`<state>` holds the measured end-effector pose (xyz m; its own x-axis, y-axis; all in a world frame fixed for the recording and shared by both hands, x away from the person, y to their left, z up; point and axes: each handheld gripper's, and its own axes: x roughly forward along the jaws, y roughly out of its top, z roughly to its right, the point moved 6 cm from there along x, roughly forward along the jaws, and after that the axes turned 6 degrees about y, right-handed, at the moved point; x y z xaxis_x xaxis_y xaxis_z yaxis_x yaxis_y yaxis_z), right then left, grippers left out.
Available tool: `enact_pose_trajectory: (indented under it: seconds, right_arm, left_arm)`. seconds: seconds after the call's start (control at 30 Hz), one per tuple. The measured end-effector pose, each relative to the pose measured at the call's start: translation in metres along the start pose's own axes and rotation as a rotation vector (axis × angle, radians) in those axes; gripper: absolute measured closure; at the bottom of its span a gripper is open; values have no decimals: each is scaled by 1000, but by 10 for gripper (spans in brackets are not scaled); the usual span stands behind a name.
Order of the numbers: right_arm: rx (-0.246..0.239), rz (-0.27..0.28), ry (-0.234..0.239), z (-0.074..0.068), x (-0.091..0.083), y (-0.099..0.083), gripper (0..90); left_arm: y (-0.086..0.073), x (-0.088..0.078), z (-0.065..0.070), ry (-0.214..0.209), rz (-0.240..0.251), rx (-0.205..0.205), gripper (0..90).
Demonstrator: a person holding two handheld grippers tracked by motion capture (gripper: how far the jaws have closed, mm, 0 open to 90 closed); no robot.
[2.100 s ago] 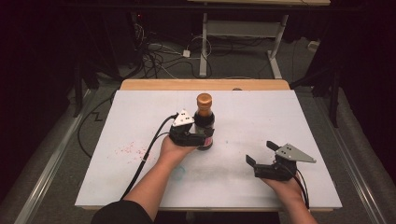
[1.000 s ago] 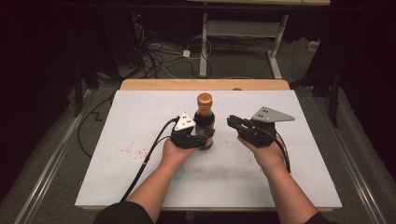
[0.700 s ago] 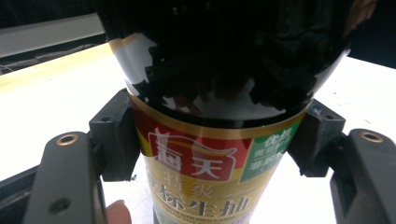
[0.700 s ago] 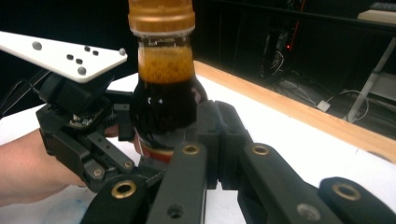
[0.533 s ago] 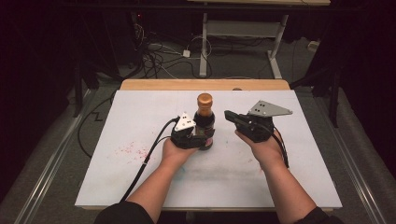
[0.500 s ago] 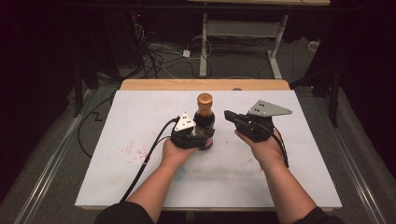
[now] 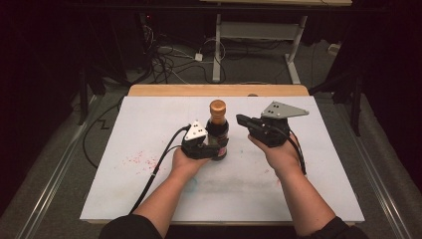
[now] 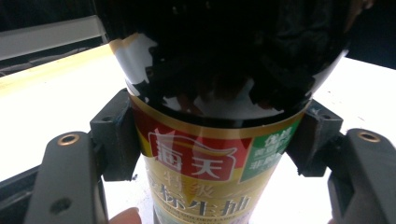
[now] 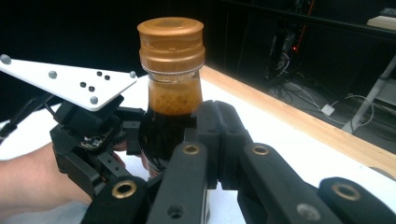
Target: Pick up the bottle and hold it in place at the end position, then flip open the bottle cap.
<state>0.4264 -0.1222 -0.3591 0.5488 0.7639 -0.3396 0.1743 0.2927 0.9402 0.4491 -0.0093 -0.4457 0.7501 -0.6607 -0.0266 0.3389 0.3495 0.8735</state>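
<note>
Gripping the bottle [image 7: 217, 130] low on its body, the left gripper [image 7: 201, 143] has one jaw pressed to each side of the label, as the left gripper view shows; bottle stands upright between those jaws on the white table [image 7: 124, 149], dark liquid up to the neck, gold cap [image 7: 217, 105] on. Faint red stains [image 7: 135, 159] lie on the table well left of the left jaws. Right of the bottle, the right gripper [image 7: 242, 120] hangs just beside the neck, tips pointing at it, not touching. In the right gripper view its jaws lie close together with nothing between them, the cap above and beyond their tips. Risk, as judged: jaws this narrow would not pass around the cap; pushed forward as they are, they could knock the neck sideways and tip the bottle against the left hold. A low grip gives little resistance to a push up high.
</note>
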Motion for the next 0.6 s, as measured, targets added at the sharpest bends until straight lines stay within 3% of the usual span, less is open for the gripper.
enact_pose_trajectory:
  seconds: [0.6]
  right_arm:
    - [-25, -28, 25, -6, 3, 18, 900]
  left_arm:
    - [-1, 0, 0, -16, 5, -1, 288]
